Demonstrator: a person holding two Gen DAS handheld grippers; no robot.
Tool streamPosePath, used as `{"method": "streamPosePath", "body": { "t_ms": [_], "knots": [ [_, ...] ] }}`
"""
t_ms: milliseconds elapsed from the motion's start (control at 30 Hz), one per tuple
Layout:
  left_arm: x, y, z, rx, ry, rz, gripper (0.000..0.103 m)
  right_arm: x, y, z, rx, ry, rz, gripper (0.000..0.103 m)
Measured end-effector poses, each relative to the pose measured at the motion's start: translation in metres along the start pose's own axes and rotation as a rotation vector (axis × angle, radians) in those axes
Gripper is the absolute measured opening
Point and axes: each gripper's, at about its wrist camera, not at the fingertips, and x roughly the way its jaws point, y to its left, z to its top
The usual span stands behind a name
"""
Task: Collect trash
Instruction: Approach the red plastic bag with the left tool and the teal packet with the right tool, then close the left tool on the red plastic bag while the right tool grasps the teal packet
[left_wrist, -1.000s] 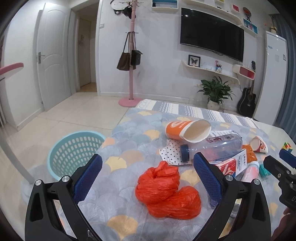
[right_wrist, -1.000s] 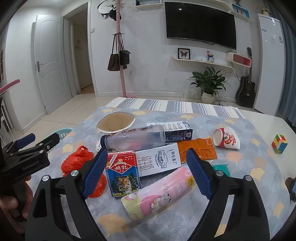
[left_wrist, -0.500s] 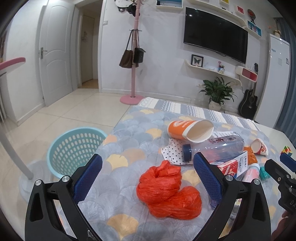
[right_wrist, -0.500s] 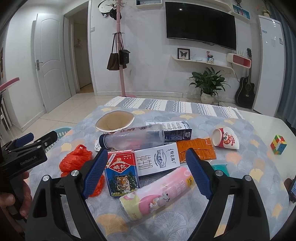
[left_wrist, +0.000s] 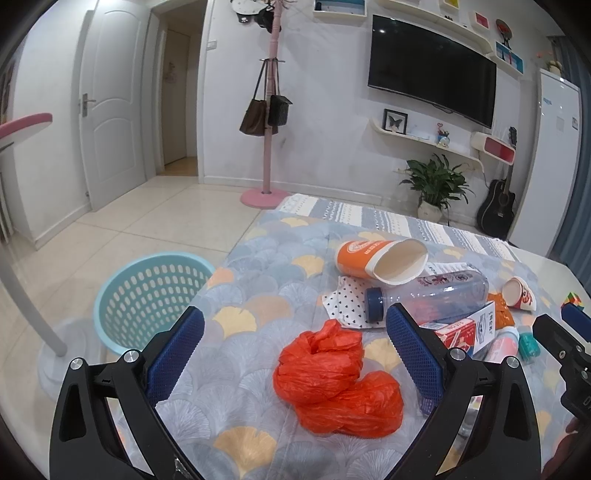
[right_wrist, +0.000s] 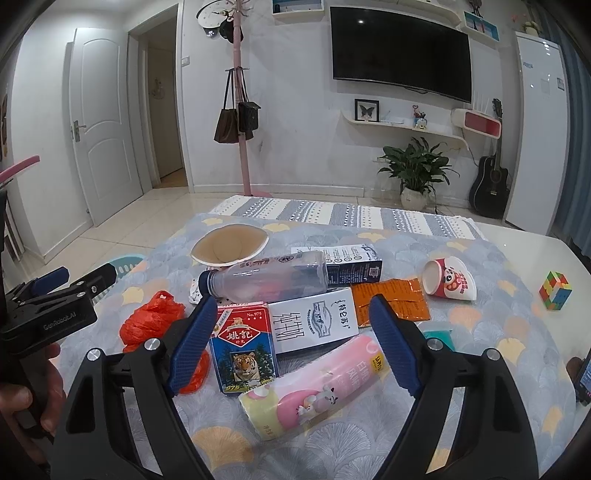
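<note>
Trash covers the patterned tablecloth (left_wrist: 258, 280): one crumpled orange plastic bag (left_wrist: 338, 380), nearest, lies between and just beyond the wide-open, empty fingers of the left gripper (left_wrist: 295, 343). The right gripper (right_wrist: 291, 332), equally spread and empty, frames one pink tissue roll (right_wrist: 314, 384), one tiger card box (right_wrist: 242, 349) and one white carton (right_wrist: 314, 319). Beyond lie one clear bottle (right_wrist: 262, 282), two paper cups, an orange one (left_wrist: 380, 258) and a panda-printed one (right_wrist: 448, 282), and one foil packet (right_wrist: 391, 301), partly covered. One teal basket (left_wrist: 147, 291) stands on the floor left of the table, its near rim cut off behind the left gripper.
</note>
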Motion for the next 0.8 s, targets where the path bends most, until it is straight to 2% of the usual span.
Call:
{"method": "streamPosePath", "body": {
  "t_ms": [500,667,800],
  "knots": [
    [-0.002,0.004,0.001,-0.005,-0.017,0.016,0.096,-0.006,-0.001,0.003,-0.002,-0.023,-0.013,0.079],
    [-0.003,0.015,0.003,-0.023,-0.029,0.029,0.096,-0.011,-0.010,0.007,-0.003,-0.046,-0.052,0.068],
    [0.004,0.026,0.005,-0.050,0.006,-0.006,0.096,-0.015,-0.028,0.012,0.017,-0.061,-0.103,0.056]
  ]
}}
